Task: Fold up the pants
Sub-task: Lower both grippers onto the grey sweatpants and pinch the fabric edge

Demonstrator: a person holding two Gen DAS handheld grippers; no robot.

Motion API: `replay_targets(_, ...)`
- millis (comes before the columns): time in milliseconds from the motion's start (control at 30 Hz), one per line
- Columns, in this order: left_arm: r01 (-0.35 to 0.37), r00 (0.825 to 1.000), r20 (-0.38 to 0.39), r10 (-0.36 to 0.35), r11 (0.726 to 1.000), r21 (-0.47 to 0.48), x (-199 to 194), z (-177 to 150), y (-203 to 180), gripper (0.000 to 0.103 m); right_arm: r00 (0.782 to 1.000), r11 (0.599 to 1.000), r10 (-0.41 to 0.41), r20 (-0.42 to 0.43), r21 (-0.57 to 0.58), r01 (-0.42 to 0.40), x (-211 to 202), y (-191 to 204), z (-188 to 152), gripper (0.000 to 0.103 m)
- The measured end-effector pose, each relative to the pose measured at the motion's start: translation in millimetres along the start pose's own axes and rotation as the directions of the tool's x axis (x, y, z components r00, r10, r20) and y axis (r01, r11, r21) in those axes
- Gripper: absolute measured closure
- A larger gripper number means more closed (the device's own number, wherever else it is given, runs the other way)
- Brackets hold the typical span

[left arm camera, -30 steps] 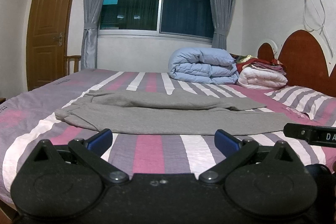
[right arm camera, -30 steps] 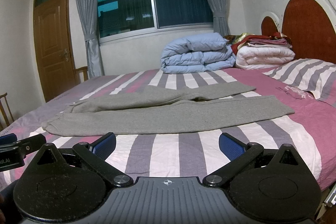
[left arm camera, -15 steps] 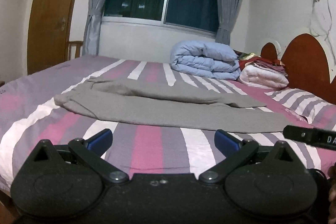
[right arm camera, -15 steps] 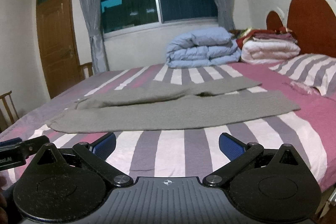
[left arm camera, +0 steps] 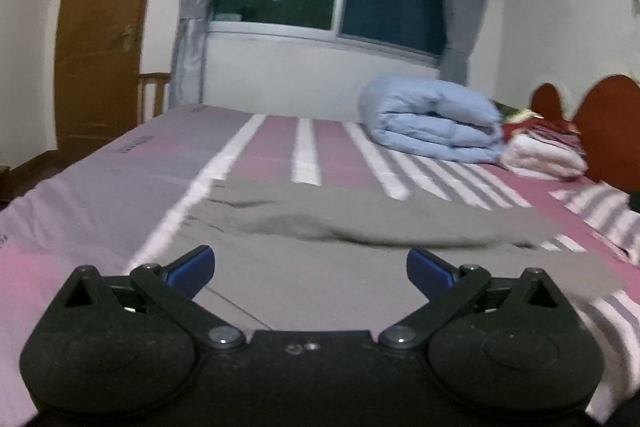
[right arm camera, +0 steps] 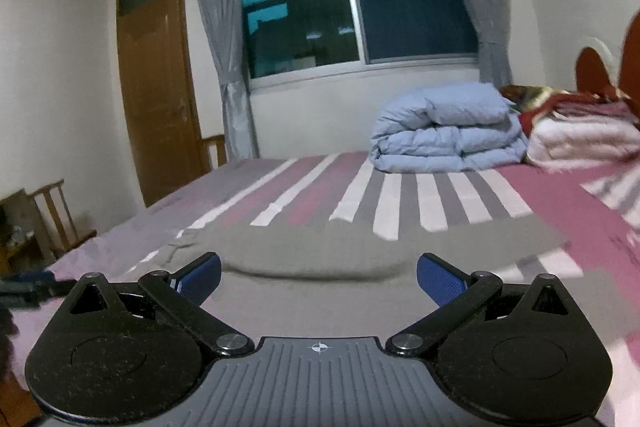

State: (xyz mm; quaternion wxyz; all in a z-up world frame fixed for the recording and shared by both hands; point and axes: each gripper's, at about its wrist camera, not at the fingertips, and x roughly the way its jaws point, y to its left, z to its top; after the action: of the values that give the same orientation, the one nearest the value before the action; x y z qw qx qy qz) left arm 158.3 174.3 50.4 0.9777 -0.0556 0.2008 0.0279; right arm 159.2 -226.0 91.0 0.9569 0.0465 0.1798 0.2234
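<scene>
Grey pants lie flat across the striped bed, legs stretched toward the right. My left gripper hovers open just over the near leg, its blue fingertips wide apart with only cloth beneath. In the right wrist view the same grey pants fill the foreground. My right gripper is open above them, and nothing is held between its blue pads. Both views are blurred by motion.
A folded blue duvet and a stack of folded blankets sit at the far side near the red headboard. A striped pillow lies at right. A wooden door and chairs stand left of the bed.
Both grippers have moved forward and lower, from off the bed's near edge to just above the pants. Both stay open. The pants have not moved.
</scene>
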Motion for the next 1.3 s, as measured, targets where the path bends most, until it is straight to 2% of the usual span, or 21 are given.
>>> replay_targets(100,-0.026,0.999,-0.033,0.027,1.000,0.010,45.5,23.7,36.4,0.008,0.999,0.999,-0.020,-0.034,-0.028,0.019,50.8,-9.7,17.2,0.000)
replay_targets(167,-0.029,0.997,-0.069,0.031,0.999,0.032,83.2,39.7,56.8,0.008,0.996,1.000,-0.008,-0.092,-0.027,0.006,91.1,-16.6,21.1,0.000)
replay_targets(233,-0.024,0.996,-0.089,0.028,0.998,0.050,114.5,50.5,73.3,0.008,0.990,0.999,-0.007,-0.139,-0.040,0.001,131.4,-24.1,22.5,0.000)
replay_targets(400,0.002,0.986,-0.169,0.010,0.997,0.075,205.8,69.1,109.6,0.011,0.983,0.996,0.017,-0.183,-0.085,-0.033,222.8,-31.7,16.3,0.000)
replay_targets(467,0.015,0.979,-0.206,0.003,0.996,0.084,242.7,70.5,116.8,0.019,0.982,0.995,0.022,-0.189,-0.091,-0.040,256.9,-36.3,15.7,0.000)
replay_targets(533,0.019,0.969,-0.248,0.004,0.996,0.091,277.9,70.1,123.9,0.057,0.981,0.994,0.033,-0.191,-0.094,-0.052,289.9,-40.1,15.8,0.000)
replay_targets(700,-0.008,0.943,-0.333,0.026,0.998,0.055,349.5,66.0,131.8,0.059,0.979,0.992,0.035,-0.202,-0.110,-0.058,359.7,-48.4,14.8,0.000)
replay_targets(867,-0.030,0.917,-0.393,0.064,0.995,0.092,386.3,65.3,137.1,0.057,0.969,0.980,0.052,-0.243,-0.174,-0.097,399.7,-56.5,11.1,0.000)
replay_targets(933,-0.010,0.915,-0.402,0.037,0.998,0.069,394.8,66.0,139.3,0.057,0.963,0.977,0.054,-0.265,-0.186,-0.106,412.4,-60.8,8.1,0.000)
replay_targets(1000,0.013,0.908,-0.419,0.006,0.999,0.042,401.7,66.3,140.2,0.065,0.953,0.973,0.053,-0.298,-0.197,-0.116,425.2,-64.6,3.8,0.000)
replay_targets(1033,0.029,0.908,-0.419,-0.009,0.999,0.041,403.2,66.4,139.7,0.072,0.943,0.973,0.065,-0.326,-0.188,-0.132,432.4,-67.0,2.0,0.007)
replay_targets(1067,0.037,0.906,-0.424,-0.014,0.998,0.045,403.9,65.7,138.3,0.072,0.931,0.972,0.082,-0.355,-0.176,-0.153,438.5,-69.7,0.3,0.027)
replay_targets(1133,0.050,0.906,-0.423,-0.028,0.998,0.041,407.1,65.3,140.8,0.077,0.905,0.972,0.097,-0.413,-0.156,-0.176,446.8,-72.4,-3.9,0.049)
replay_targets(1200,0.067,0.911,-0.409,-0.050,0.997,0.027,404.2,64.5,143.9,0.083,0.886,0.971,0.110,-0.451,-0.141,-0.192,449.9,-73.3,-9.2,0.062)
replay_targets(1267,0.087,0.921,-0.383,-0.070,0.996,0.027,399.6,65.3,145.1,0.097,0.873,0.969,0.131,-0.469,-0.126,-0.213,450.4,-73.1,-14.3,0.086)
replay_targets(1300,0.079,0.931,-0.362,-0.058,0.996,0.044,395.3,65.9,143.7,0.103,0.874,0.967,0.135,-0.467,-0.130,-0.219,448.5,-71.7,-16.9,0.088)
